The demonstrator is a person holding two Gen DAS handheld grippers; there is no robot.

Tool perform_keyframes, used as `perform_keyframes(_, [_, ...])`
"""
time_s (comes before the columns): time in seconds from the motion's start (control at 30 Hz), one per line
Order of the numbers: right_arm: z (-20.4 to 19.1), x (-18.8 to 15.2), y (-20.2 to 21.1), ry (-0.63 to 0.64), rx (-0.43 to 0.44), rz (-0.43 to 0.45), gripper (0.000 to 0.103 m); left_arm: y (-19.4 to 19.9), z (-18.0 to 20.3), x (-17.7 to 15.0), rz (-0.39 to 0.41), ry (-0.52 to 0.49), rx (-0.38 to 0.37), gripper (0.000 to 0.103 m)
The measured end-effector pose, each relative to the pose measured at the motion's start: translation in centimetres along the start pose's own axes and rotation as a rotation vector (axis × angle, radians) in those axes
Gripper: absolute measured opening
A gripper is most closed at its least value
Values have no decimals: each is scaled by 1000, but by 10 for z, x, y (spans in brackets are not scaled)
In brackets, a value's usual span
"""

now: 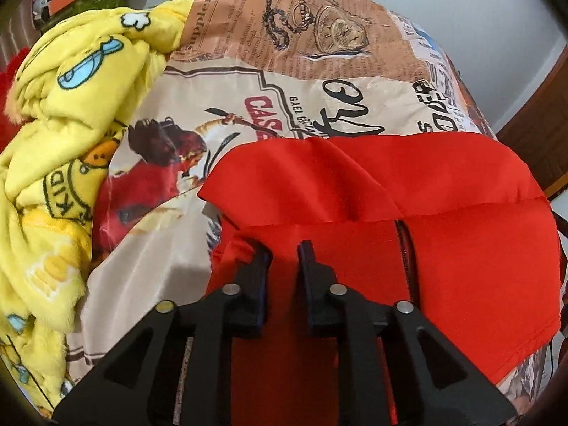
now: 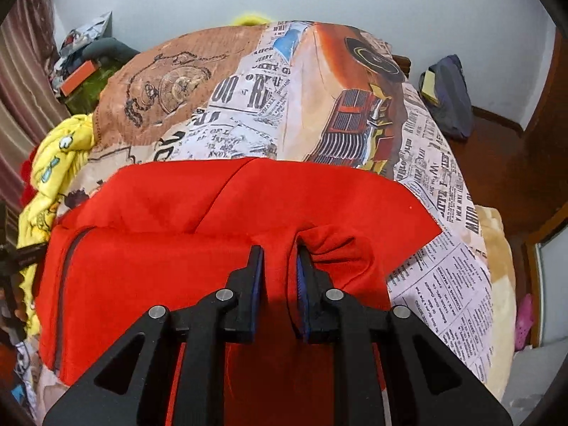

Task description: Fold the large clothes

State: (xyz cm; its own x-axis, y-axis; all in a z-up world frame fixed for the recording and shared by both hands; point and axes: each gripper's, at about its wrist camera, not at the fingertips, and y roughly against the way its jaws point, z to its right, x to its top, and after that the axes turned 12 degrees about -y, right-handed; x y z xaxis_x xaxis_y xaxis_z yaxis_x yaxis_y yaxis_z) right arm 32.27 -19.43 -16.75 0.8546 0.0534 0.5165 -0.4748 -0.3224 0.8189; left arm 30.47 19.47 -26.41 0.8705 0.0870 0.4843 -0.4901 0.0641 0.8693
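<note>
Red knit fabric fills the lower half of both views: it is a large red zip-front garment (image 1: 461, 248) that lies on a bed covered with a printed newspaper-pattern bedspread (image 1: 319, 71). The garment is already folded at least once, I think, because an upper layer lies doubled over the lower one and its folded edge runs across the bed. The dark zipper (image 2: 62, 284) is seen along the left side in the right wrist view.

The left gripper (image 1: 284, 259) points down at the left part of the garment. Its jaws stand a little apart, and no cloth is between them; the red fabric is only below. So I judge it has let go, or is not yet taking hold.

The right gripper (image 2: 280, 262) is over the right part of the garment. Its jaws are also slightly apart, and a bunched ridge of red cloth rises next to the right one. Whether the pads press on this cloth I cannot tell from the picture; it looks more like a loose pleat left by a pinch.

A crumpled yellow plush blanket with cartoon prints (image 1: 64, 142) lies at the left edge of the bed, just beside the garment, and should stay out of the fold.
</note>
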Motion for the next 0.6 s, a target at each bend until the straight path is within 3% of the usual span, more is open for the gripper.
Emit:
perform_keyframes(0.13, [0, 4, 21, 2, -55, 36, 36, 15, 2, 9, -13, -45, 45, 23])
perform_keyframes(0.23, [-3, 5, 51, 35, -112, 112, 37, 41, 7, 16, 23, -95, 111, 33])
perform_keyframes(0.33, [-3, 0, 83, 49, -97, 151, 38, 71, 14, 12, 80, -146, 164, 47])
perform_keyframes(0.5, [-6, -31, 122, 91, -32, 150, 46, 109, 25, -12, 119, -171, 128, 56])
perform_keyframes(0.57, [-8, -48, 129, 110, -14, 139, 48, 118, 31, -26, 122, -177, 121, 67])
perform_keyframes(0.6, [-10, -54, 128, 116, -10, 129, 48, 121, 35, -35, 122, -183, 120, 67])
